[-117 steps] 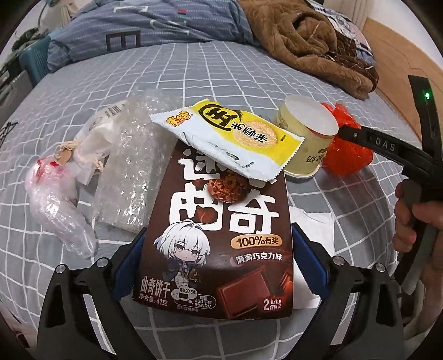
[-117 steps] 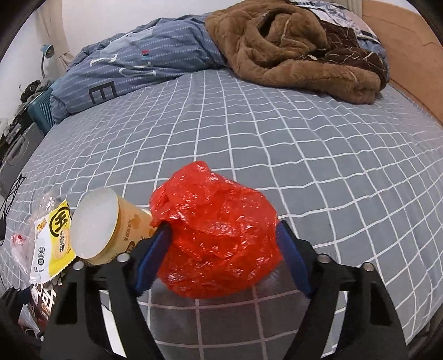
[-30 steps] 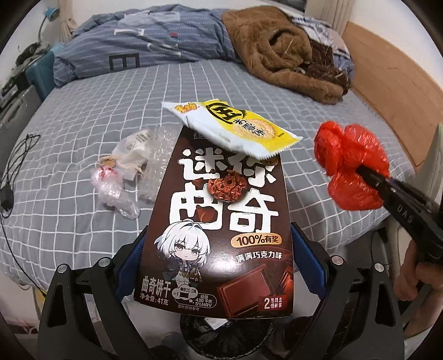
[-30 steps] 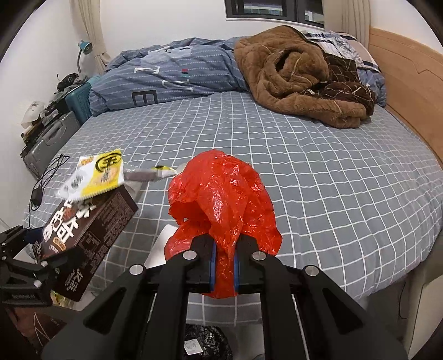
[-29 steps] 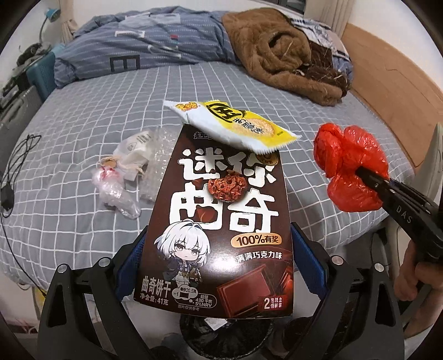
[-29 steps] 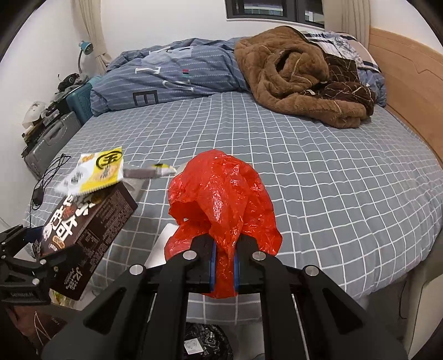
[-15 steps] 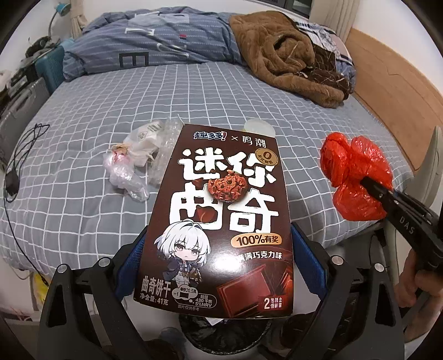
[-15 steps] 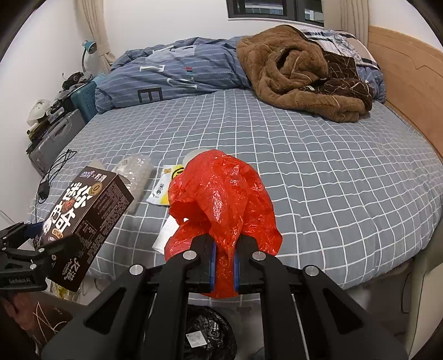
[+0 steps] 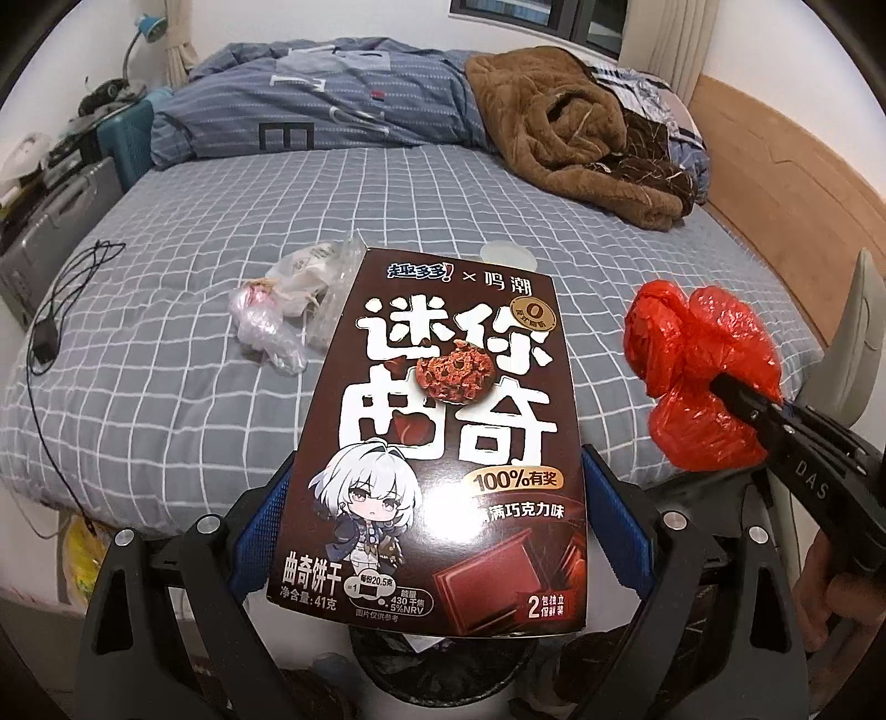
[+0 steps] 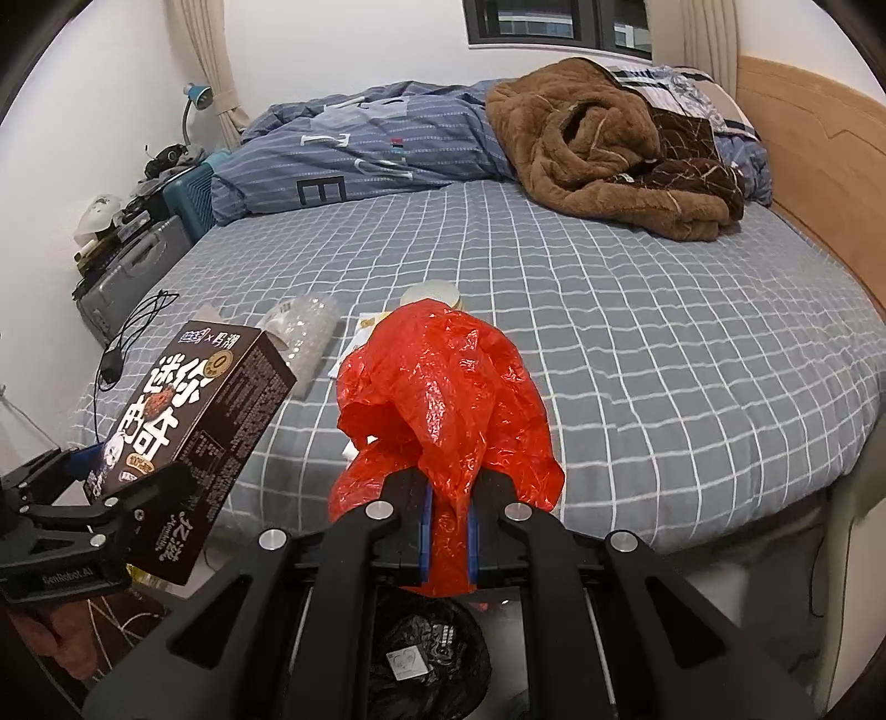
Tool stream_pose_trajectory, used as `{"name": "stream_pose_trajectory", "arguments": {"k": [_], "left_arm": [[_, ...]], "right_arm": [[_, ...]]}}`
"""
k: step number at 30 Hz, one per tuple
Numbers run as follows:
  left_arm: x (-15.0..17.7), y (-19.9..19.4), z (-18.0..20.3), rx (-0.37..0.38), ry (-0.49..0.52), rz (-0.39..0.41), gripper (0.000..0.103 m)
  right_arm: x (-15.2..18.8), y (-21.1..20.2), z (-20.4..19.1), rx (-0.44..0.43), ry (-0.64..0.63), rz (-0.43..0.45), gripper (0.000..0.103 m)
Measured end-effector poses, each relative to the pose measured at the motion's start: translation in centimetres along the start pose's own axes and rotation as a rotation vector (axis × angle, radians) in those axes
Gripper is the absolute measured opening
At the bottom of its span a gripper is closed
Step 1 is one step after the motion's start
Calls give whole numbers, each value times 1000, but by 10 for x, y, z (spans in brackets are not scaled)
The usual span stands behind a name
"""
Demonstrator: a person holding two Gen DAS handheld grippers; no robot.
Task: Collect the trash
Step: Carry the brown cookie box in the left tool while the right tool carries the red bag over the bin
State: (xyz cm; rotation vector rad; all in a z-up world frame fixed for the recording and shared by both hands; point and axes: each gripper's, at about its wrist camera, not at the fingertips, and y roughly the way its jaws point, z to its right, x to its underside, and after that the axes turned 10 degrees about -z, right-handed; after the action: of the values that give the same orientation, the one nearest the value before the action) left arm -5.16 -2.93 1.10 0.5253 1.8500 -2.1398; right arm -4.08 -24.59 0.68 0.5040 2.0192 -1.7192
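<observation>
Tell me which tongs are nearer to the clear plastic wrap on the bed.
Left. The left tongs, shut on the cookie box, are off the bed edge just below the wrap. The right tongs, shut on the red bag, are farther to the side.

This is a bedroom in a home. A wide bed with a grey checked sheet fills most of both views, backed by a wooden headboard. A rumpled blue striped duvet and a brown fleece blanket lie heaped at its far side. A dark window with pale curtains sits in the white wall. Beside the bed stand a small desk lamp and what looks like a grey suitcase.
</observation>
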Motion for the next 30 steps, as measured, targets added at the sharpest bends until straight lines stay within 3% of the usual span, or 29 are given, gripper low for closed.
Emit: {"name": "stream_pose_trajectory", "arguments": {"k": [8,30], "left_arm": [[26,-10,3,-5,-20,21,92],[91,0,1,6,-52,-17,92]], "right_arm": [[29,-10,-4,-5,3,-7,8],[92,2,-25,2,-24,-87,8]]}}
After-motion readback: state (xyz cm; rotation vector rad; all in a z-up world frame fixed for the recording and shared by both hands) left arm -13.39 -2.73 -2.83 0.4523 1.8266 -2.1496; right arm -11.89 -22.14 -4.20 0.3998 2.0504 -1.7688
